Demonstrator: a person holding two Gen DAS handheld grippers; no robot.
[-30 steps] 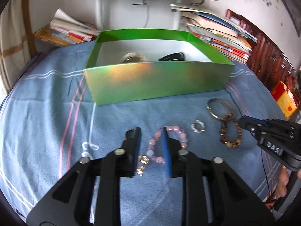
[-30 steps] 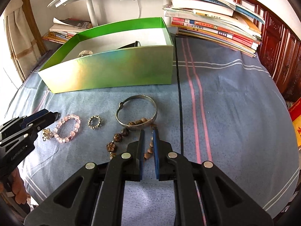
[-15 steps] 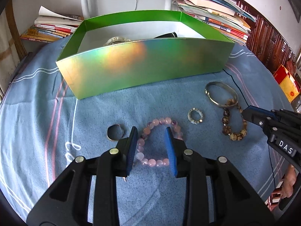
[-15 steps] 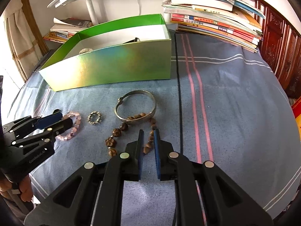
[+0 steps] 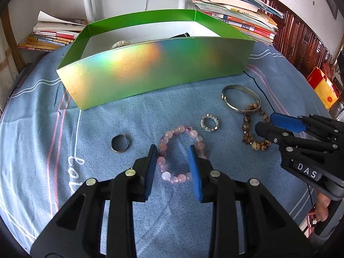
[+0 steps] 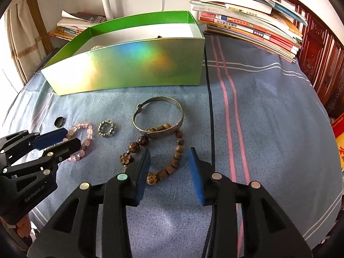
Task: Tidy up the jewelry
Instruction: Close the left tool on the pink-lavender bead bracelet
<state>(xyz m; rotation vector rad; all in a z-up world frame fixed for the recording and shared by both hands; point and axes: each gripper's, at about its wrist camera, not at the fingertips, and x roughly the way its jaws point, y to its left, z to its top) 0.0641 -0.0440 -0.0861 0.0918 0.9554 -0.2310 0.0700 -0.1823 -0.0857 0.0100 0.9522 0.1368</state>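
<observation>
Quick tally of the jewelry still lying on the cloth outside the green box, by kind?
Beaded bracelets: 2, the pink bead bracelet and the brown wooden bead bracelet
Metal bangles: 1, the silver bangle
Rings: 2, the sparkly ring and the plain band ring
Total: 5

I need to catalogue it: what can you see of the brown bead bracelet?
The brown bead bracelet is a loop of mottled, wood-like round beads, one carved as a flower, lying flat on the blue cloth. Its far end passes under the silver bangle and shows inside it. The right gripper, jaws opening, straddles its near side without pressing it.
</observation>
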